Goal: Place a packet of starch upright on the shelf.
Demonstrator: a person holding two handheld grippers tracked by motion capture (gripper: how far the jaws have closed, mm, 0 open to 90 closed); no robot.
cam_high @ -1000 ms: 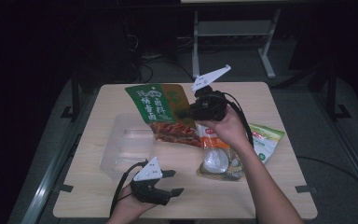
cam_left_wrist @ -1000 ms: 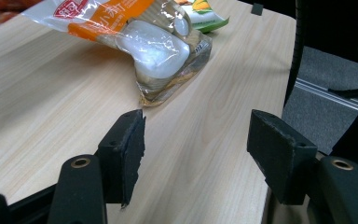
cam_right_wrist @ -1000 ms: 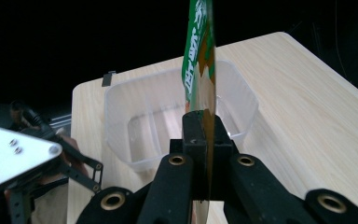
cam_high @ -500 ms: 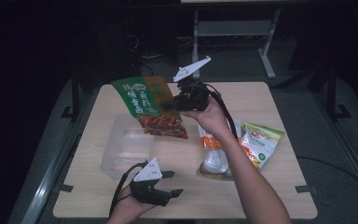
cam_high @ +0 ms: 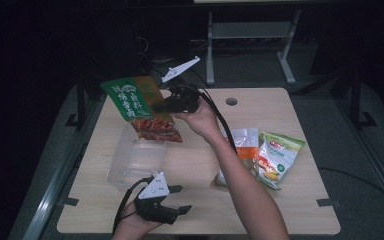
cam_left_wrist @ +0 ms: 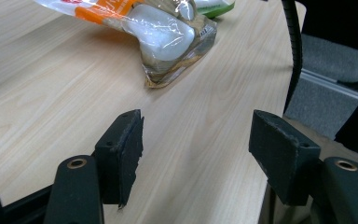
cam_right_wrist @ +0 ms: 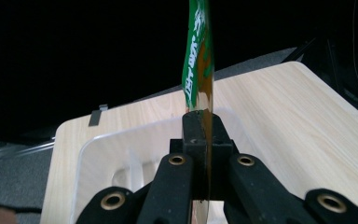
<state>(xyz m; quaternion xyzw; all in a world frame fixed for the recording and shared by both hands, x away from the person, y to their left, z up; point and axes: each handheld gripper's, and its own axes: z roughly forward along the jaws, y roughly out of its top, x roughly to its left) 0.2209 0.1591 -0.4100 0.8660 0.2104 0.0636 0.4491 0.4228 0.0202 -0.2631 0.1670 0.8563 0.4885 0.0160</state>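
while your right tool [cam_high: 166, 103] pinched the green-and-orange snack pouch [cam_high: 139, 107] above the clear plastic bin [cam_high: 130, 162], its thin-edge grip risked slipping; your left tool [cam_high: 176, 200] rested wide open, empty, on the desk [cam_high: 280, 100].

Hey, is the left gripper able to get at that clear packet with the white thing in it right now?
Probably yes. The left gripper is open and empty, its jaws point at the clear packet, and only bare table lies between them.
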